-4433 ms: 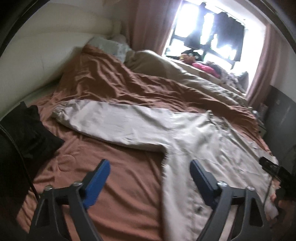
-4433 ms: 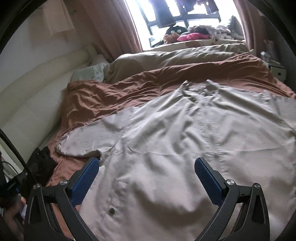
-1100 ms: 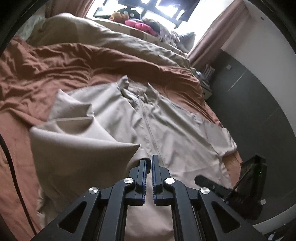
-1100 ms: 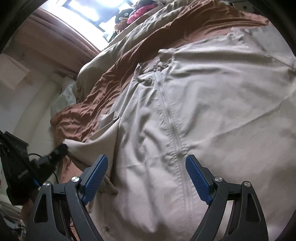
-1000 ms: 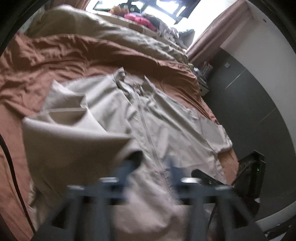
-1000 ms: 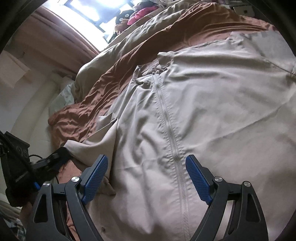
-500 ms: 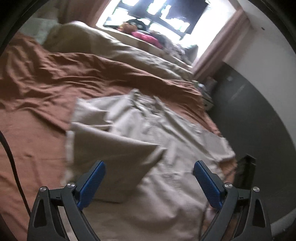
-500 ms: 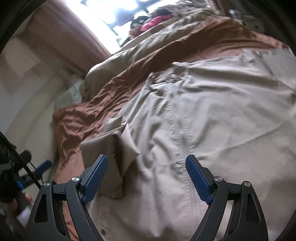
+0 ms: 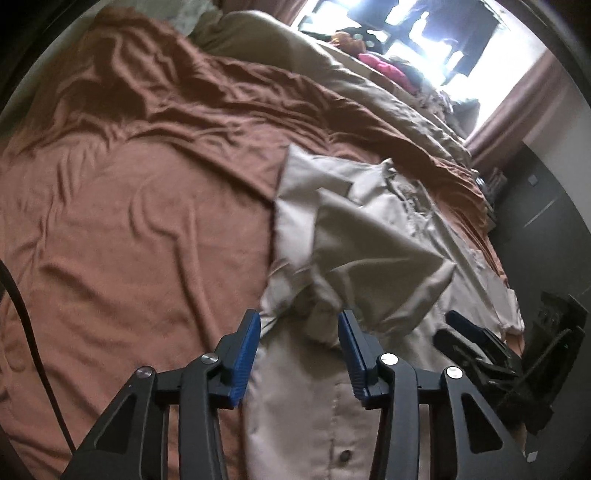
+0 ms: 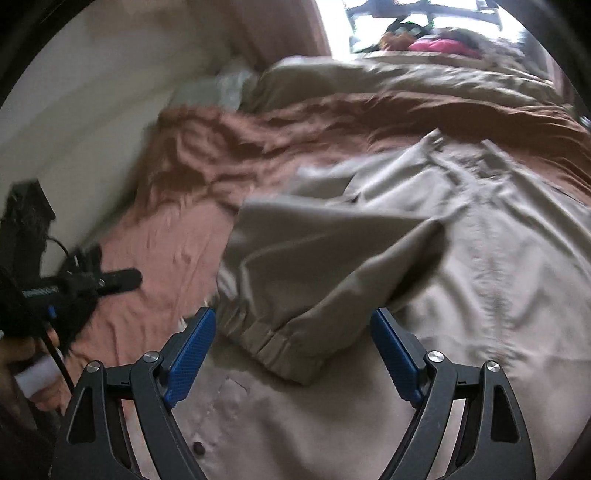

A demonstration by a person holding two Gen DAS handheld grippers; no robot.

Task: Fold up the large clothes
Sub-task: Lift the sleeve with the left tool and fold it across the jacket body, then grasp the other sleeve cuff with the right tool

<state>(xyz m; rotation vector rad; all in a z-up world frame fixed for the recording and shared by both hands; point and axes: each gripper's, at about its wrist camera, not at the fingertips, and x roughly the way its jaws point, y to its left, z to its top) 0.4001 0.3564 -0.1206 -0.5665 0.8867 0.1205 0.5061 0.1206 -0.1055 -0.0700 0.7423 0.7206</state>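
A beige zip jacket point(image 9: 406, 280) lies spread on the rust-brown bed sheet point(image 9: 129, 240). One sleeve point(image 10: 314, 258) is folded across its front, and the elastic cuff point(image 10: 273, 339) lies near the hem. My left gripper point(image 9: 299, 321) hovers over the jacket's left edge. Its jaws are closing, with rumpled cloth showing in the gap and the pads not pressing on it. My right gripper point(image 10: 293, 317) stands open just above the cuff, holding nothing. Each gripper shows in the other's view: the right gripper point(image 9: 480, 343) and the left gripper point(image 10: 110, 280).
A beige duvet point(image 9: 332, 74) is bunched along the far side of the bed, below a bright window point(image 9: 436, 33). A pale headboard point(image 10: 92, 110) runs along the left and a dark wall point(image 9: 546, 221) stands on the right. A black cable point(image 9: 33, 332) hangs beside the left gripper.
The left gripper let go of the sleeve, opened wide, then swung left over the jacket's edge with its jaws narrowing. The right gripper swung left, and the cuff now lies between its fingers.
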